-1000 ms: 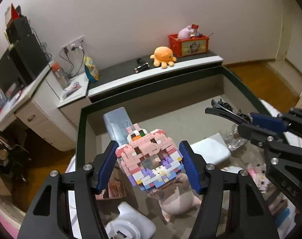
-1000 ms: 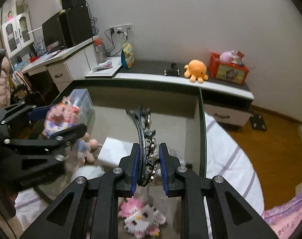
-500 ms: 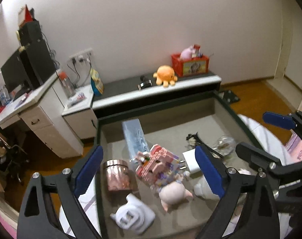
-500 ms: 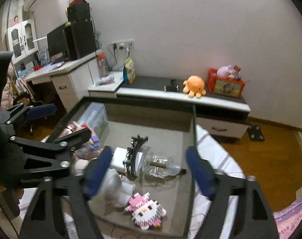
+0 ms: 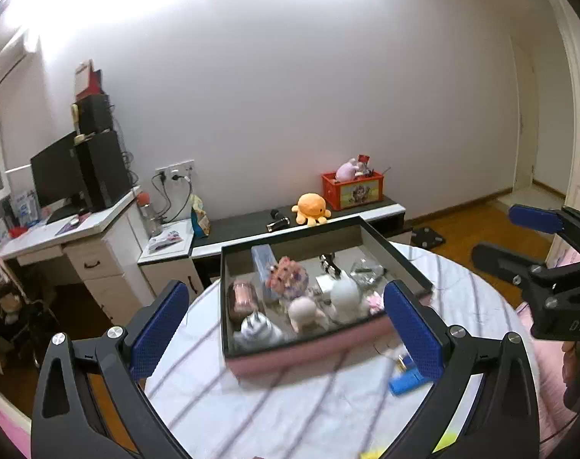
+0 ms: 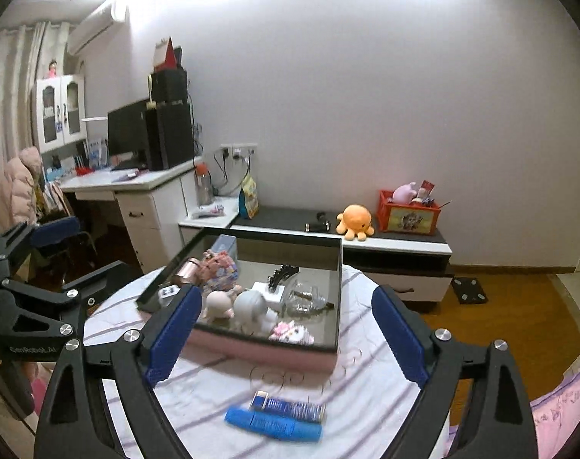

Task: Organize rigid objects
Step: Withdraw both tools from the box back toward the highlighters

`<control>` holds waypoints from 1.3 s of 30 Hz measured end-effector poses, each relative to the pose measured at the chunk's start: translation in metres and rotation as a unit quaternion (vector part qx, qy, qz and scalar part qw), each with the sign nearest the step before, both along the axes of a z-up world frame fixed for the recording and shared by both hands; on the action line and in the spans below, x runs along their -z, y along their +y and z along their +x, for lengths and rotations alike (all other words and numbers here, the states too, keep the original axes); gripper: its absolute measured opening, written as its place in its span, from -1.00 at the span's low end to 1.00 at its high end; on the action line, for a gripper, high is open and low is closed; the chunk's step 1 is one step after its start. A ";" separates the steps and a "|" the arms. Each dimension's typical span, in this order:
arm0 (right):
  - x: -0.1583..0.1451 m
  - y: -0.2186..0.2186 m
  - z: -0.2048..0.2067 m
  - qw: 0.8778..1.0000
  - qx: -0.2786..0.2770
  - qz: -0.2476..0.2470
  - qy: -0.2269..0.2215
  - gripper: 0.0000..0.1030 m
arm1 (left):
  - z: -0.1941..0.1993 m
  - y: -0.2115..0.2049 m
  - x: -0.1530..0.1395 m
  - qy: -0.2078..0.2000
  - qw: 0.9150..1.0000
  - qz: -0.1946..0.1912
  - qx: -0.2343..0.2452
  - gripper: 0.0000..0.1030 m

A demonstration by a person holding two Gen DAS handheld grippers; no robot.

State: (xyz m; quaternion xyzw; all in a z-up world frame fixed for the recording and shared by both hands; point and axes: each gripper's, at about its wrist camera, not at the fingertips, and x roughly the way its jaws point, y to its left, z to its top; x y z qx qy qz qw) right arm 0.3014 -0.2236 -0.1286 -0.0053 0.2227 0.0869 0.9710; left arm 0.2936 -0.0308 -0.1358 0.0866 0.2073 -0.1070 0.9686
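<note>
"DAS" on right gripper (image 5: pixel 534 264) body; rest illegible

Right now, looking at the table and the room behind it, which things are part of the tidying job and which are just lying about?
Job:
- tray
- block toy
- hair clip
- glass bottle
- blue tubes, on the table outside the tray

Lying about:
- orange octopus
- red crate
- monitor
- snack bag

Plain white wall (image 6: pixel 366 95) lit brightly from above, wood floor (image 6: pixel 519 306), white desk (image 6: pixel 144 191) with dark monitor (image 6: pixel 127 134) at left, low dark-topped cabinet (image 6: pixel 366 244) along the wall, white glazed cupboard (image 6: pixel 60 111) far left.
</note>
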 end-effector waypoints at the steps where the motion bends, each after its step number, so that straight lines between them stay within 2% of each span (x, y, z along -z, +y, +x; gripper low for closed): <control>1: 0.000 0.000 -0.012 1.000 0.004 0.000 -0.009 0.78 | -0.012 0.002 0.002 -0.005 1.000 -0.004 -0.002 1.00; 6: 0.001 0.000 -0.067 0.999 0.024 -0.007 -0.047 0.79 | -0.059 0.007 0.011 -0.016 0.999 -0.013 -0.030 1.00; 8: 0.003 0.002 -0.086 0.998 0.032 -0.011 -0.058 0.97 | -0.076 0.009 0.014 -0.018 0.999 -0.028 -0.041 1.00; 11: 0.008 0.004 -0.107 0.997 0.035 -0.012 -0.066 1.00 | -0.095 0.008 0.019 -0.019 0.998 -0.034 -0.049 1.00; 15: 0.016 0.003 -0.117 0.998 0.031 -0.002 -0.056 1.00 | -0.106 0.005 0.027 -0.017 0.998 -0.028 -0.052 1.00; 22: 0.031 -0.002 -0.118 0.999 0.031 0.001 -0.034 1.00 | -0.098 -0.001 0.046 0.018 0.999 -0.030 -0.032 1.00; 26: 0.045 -0.014 -0.113 0.999 0.041 0.009 -0.014 1.00 | -0.085 -0.015 0.073 0.063 0.998 -0.013 0.007 1.00; 28: 0.054 -0.021 -0.108 0.999 0.047 0.011 0.000 1.00 | -0.079 -0.024 0.093 0.089 0.995 0.007 0.047 1.00; 30: 0.064 -0.028 -0.103 0.998 0.052 0.016 0.017 1.00 | -0.072 -0.035 0.114 0.118 0.989 0.036 0.085 1.00; 33: 0.080 -0.038 -0.095 0.997 0.057 0.028 0.042 1.00 | -0.065 -0.050 0.141 0.141 0.980 0.104 0.089 1.00; 34: 0.085 -0.041 -0.092 0.997 0.059 0.031 0.049 1.00 | -0.063 -0.052 0.147 0.144 0.979 0.116 0.091 1.00; 39: 0.101 -0.045 -0.079 0.995 0.059 0.035 0.074 1.00 | -0.050 -0.060 0.160 0.167 0.975 0.104 0.106 1.00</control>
